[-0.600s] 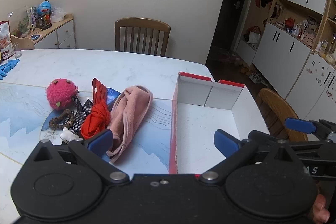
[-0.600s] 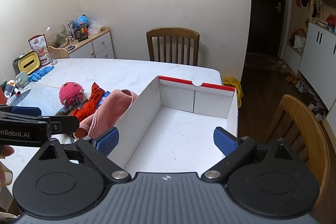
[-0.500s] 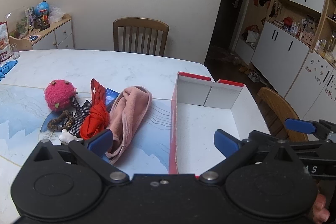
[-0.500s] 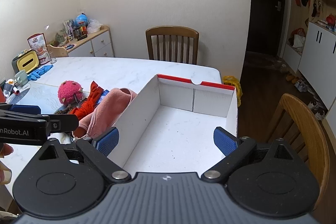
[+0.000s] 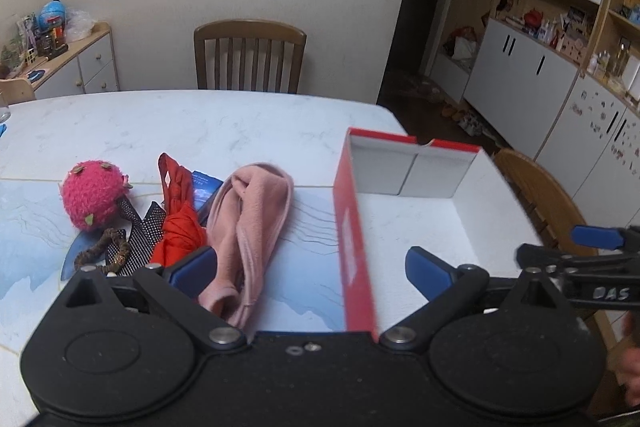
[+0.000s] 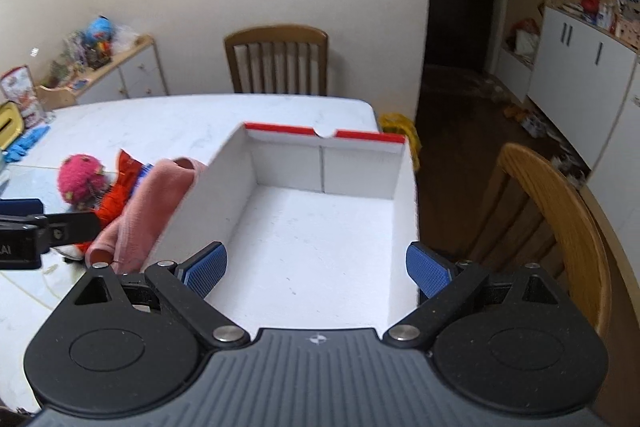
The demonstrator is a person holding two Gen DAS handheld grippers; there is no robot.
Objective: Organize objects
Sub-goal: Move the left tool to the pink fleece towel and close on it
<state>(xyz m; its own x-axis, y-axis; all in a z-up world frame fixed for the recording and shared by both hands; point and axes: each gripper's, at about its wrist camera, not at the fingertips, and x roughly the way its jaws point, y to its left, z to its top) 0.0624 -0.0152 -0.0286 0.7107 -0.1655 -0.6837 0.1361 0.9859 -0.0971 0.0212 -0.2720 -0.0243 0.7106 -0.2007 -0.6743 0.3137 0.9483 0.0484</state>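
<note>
**poster1:** Since nothing is in the box [image 6: 320, 227] yet, I'd guess the first pick is where this goes sideways. The pink cloth [image 5: 248, 223] lies draped against the red umbrella [image 5: 180, 227] and over a blue booklet [image 5: 206, 187], all touching, left of center in the left wrist view. Pinch the cloth low and the umbrella strap probably comes along, or the dotted ribbon [image 5: 140, 227] and the brown scrunchie [image 5: 104, 251] get dragged across the desk [image 5: 200, 123].

**poster2:** Agreed, and the fuzzy pink ball [image 5: 92, 195] looks like it could roll off toward the left edge if the pile gets nudged. The box wall is another one: its red side [image 5: 352, 227] stands right between the pile and the white floor of the box, so a low carry could clip it and shove the whole box toward the chair [image 6: 560, 227] at lower right.

**poster1:** What about the claws?

**poster2:** Both spread about as wide as they go, holding nothing. The left claw [image 5: 308, 271] hovers with one blue pad [image 5: 196, 267] by the near end of the cloth; can't tell if it touches. The right claw [image 6: 316, 267] hangs over the near end of the box, pads clear of both walls.
</note>
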